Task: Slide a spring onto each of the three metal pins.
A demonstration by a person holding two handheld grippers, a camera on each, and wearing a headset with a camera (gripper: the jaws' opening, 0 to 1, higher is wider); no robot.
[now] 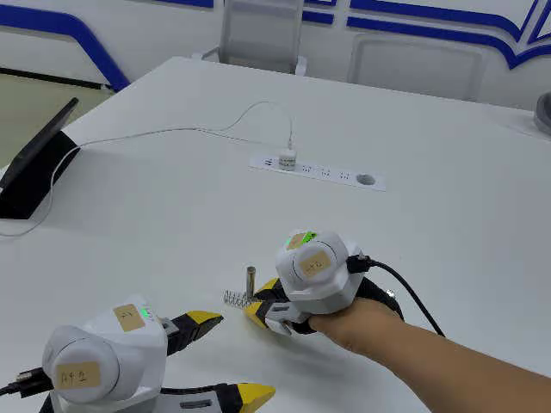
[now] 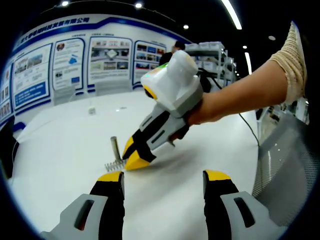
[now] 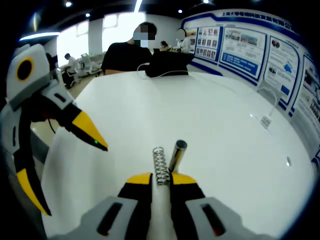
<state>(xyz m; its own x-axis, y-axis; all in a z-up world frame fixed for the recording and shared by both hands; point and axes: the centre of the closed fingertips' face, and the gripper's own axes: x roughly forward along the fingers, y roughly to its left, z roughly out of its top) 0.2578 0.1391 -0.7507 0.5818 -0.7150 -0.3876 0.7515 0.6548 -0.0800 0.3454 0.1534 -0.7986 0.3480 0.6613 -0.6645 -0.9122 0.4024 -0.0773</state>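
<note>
Metal spring (image 3: 160, 162) pinched in right gripper (image 3: 161, 179), just beside upright pin (image 3: 177, 154).

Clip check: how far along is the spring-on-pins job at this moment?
Done: nothing visible; the metal pin stands upright and bare. In hand: the right gripper is shut on one end of a spring lying beside the pin; the left gripper is open and empty. Left: slide this spring over the pin. I see one pin, so the other two cannot be judged.
</note>
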